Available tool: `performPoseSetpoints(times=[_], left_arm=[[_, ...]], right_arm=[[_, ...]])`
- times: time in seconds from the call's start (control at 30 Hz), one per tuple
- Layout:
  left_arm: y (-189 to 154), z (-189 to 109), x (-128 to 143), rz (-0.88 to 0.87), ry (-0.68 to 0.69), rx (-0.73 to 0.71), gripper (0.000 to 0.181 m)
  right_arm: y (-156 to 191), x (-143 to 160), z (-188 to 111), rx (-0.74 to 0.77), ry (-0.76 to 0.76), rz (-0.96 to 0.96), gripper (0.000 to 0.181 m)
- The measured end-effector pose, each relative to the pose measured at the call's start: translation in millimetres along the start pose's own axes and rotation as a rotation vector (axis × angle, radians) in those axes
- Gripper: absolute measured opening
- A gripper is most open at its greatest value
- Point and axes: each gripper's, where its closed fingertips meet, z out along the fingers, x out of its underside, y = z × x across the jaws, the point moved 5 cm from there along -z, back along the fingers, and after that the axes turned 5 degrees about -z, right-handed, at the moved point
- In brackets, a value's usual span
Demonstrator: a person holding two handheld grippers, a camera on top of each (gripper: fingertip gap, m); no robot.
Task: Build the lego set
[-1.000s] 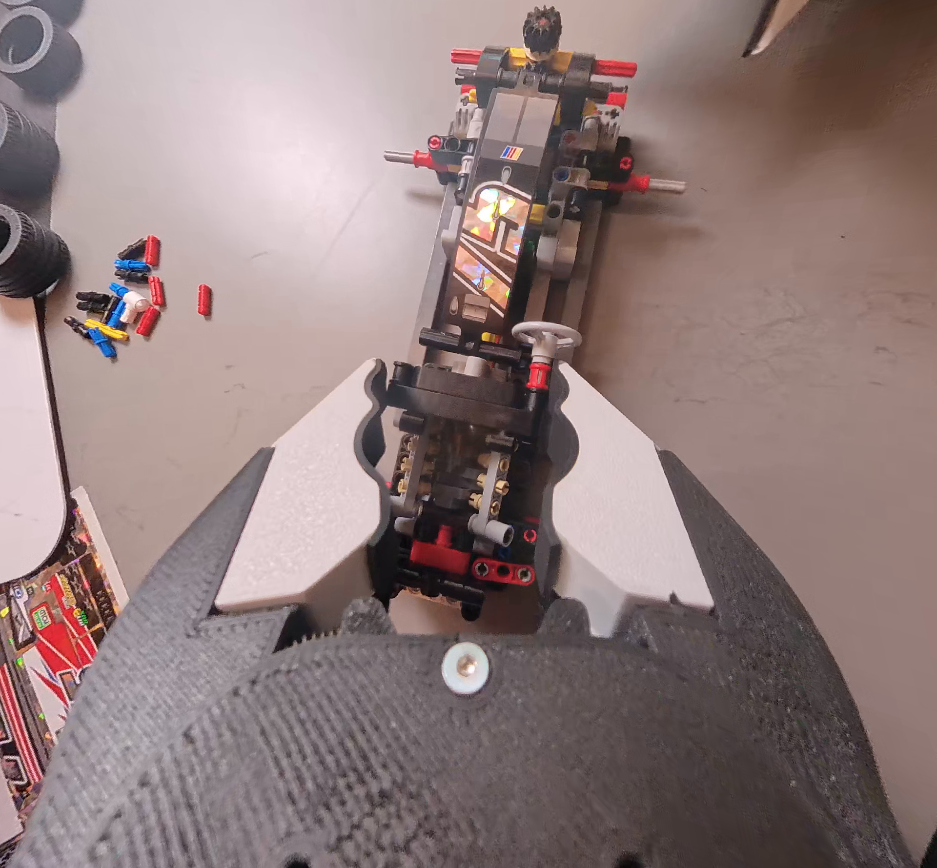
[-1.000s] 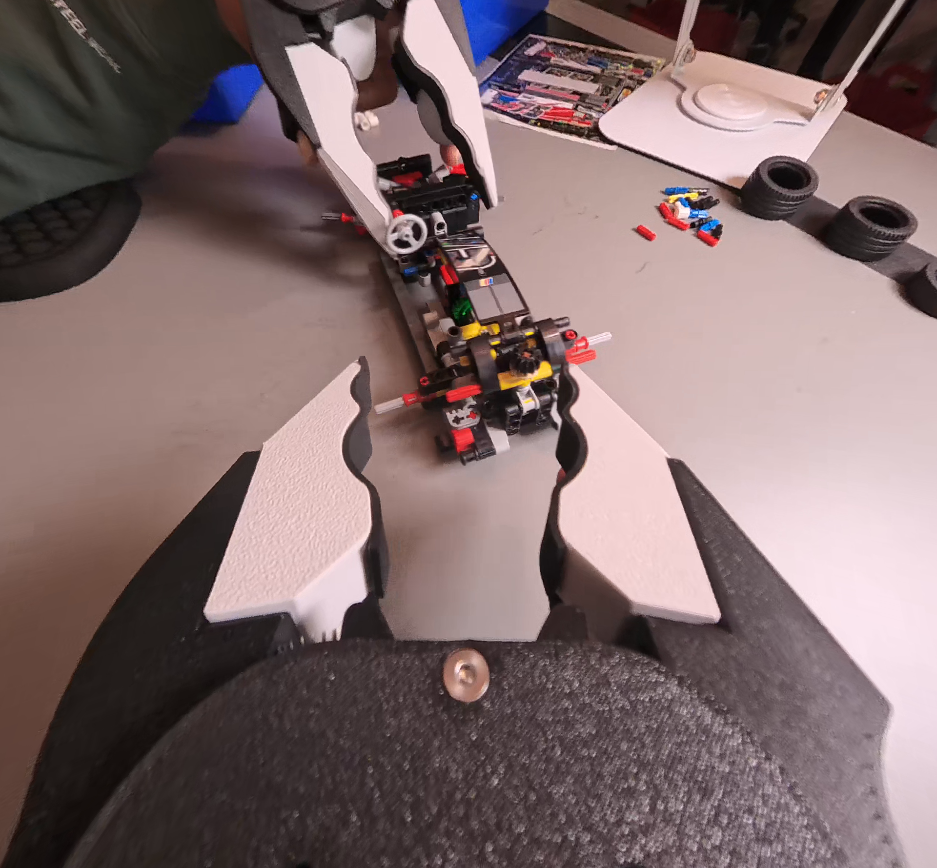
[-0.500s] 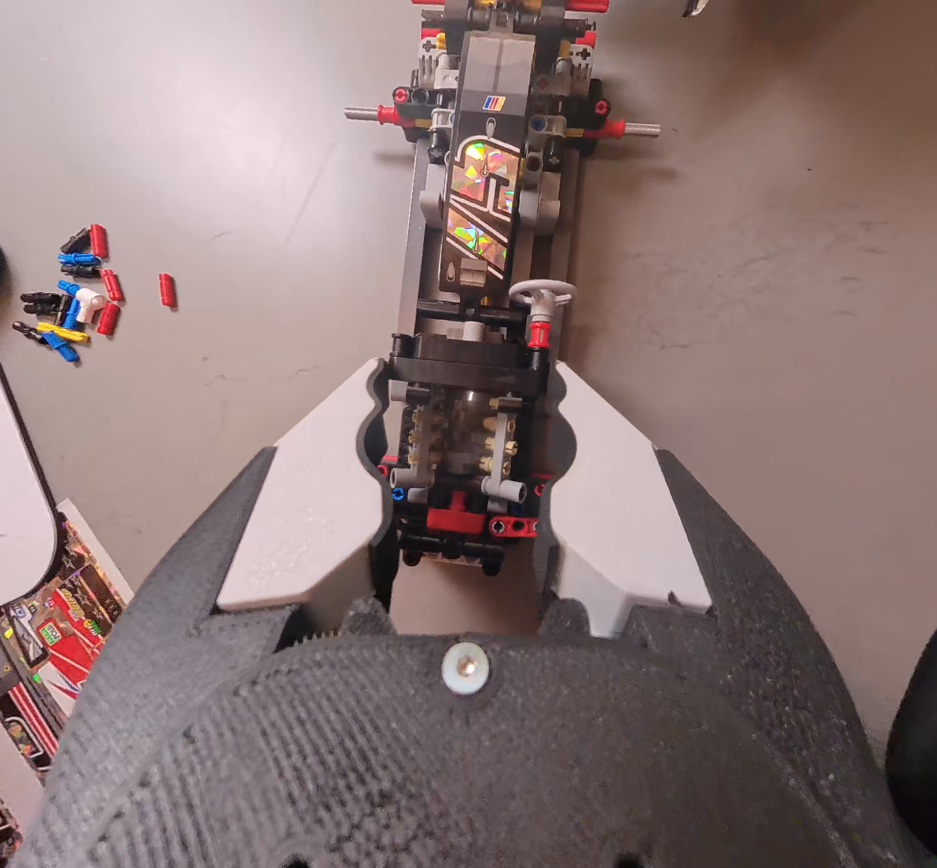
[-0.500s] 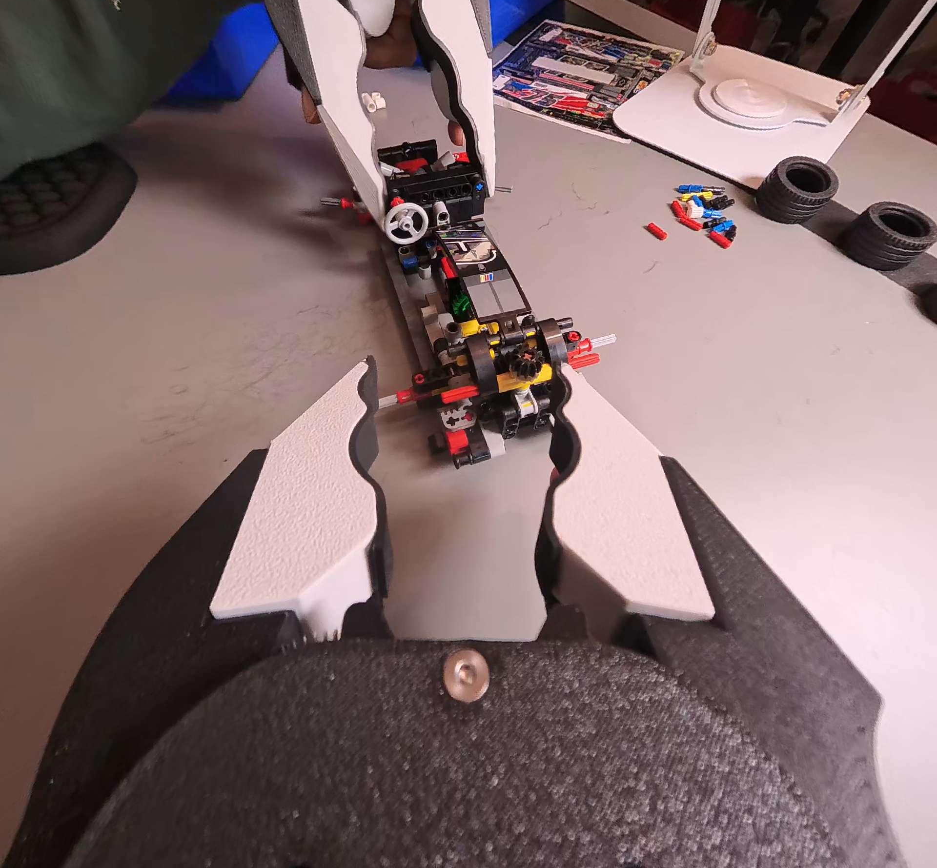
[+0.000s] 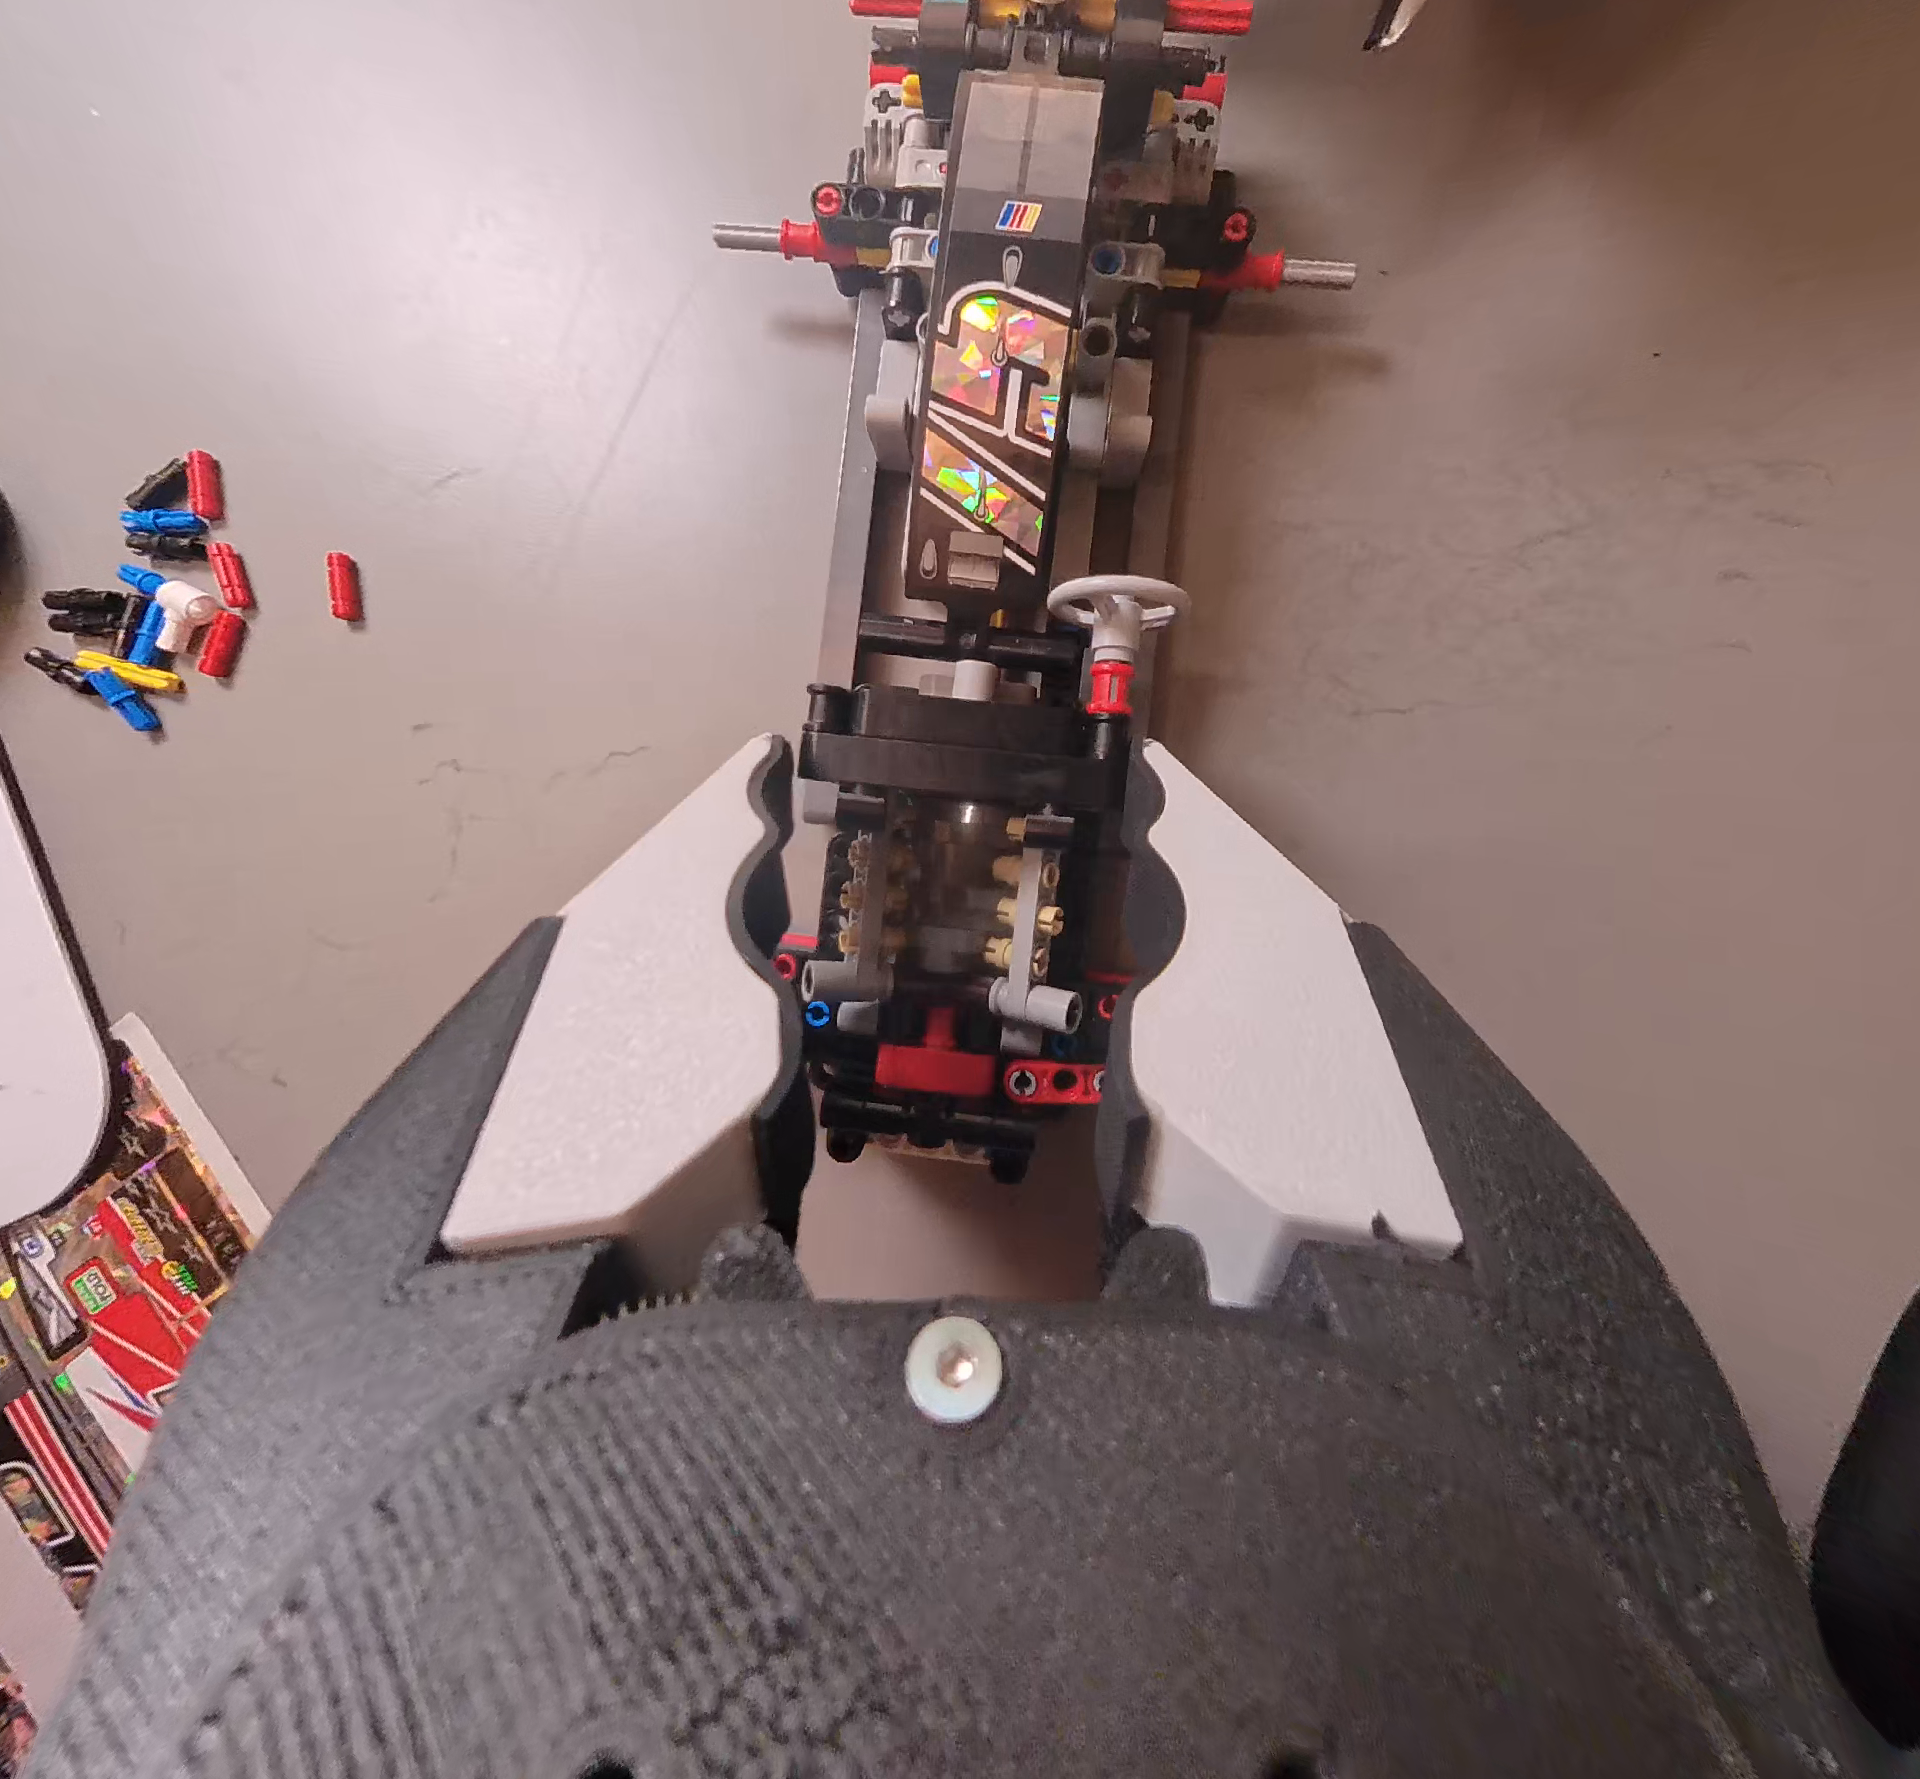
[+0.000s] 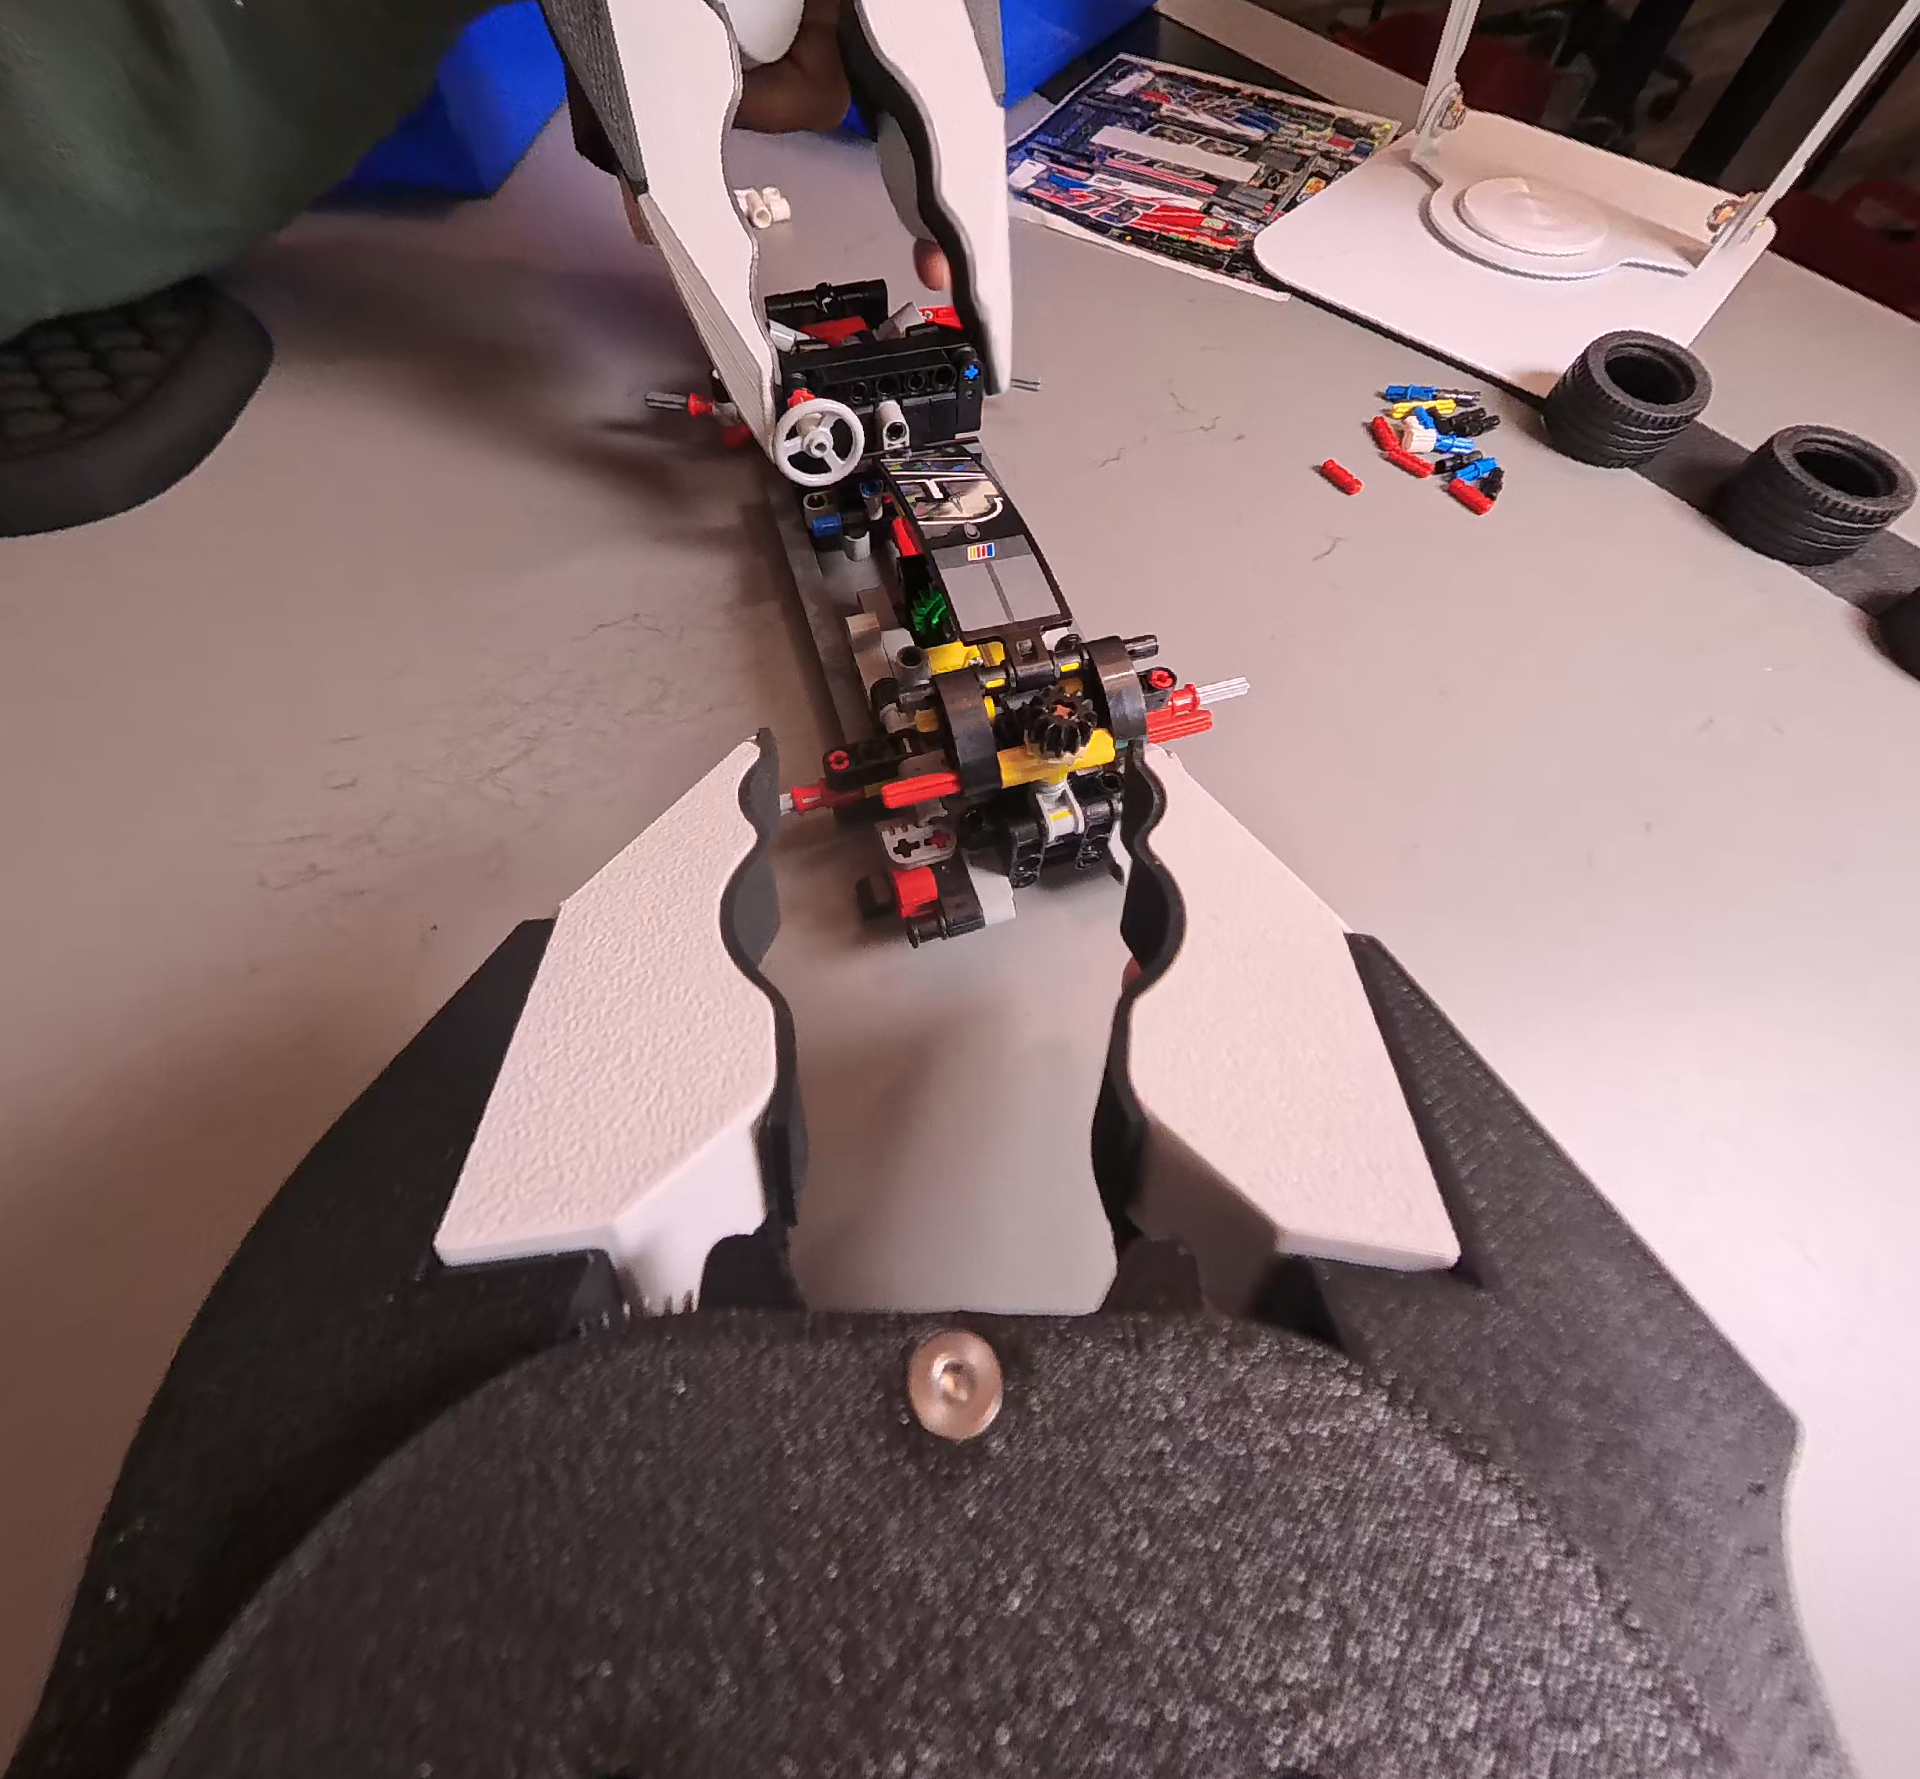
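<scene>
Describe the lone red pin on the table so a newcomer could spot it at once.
Start at the long car chassis held at one end by the left gripper. Off to its side on the grey table lies a heap of small pins. The lone red pin lies apart from that heap, on the chassis side, touching nothing.

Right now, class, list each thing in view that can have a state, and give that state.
Long black Lego car chassis: flat on table, wheels not fitted.
Left claw: shut on chassis's engine end.
Right claw: open, at gear end.
Black rubber tyres: loose.
Small coloured pins: scattered.
</scene>
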Motion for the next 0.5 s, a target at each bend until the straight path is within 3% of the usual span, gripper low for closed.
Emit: performPoseSetpoints(times=[0.03,0.5], left_arm=[[1.1,1.0,-0.1,0.0,0.001,-0.008,0.066],[4.1,0.8,-9.6,0.0,-0.102,-0.038,0.063]], right_arm=[[0.5,-0.3,-0.4,-0.001,-0.004,-0.003,0.064],[1.0,-2.7,-5.0,0.047,-0.02,-0.011,0.068]])
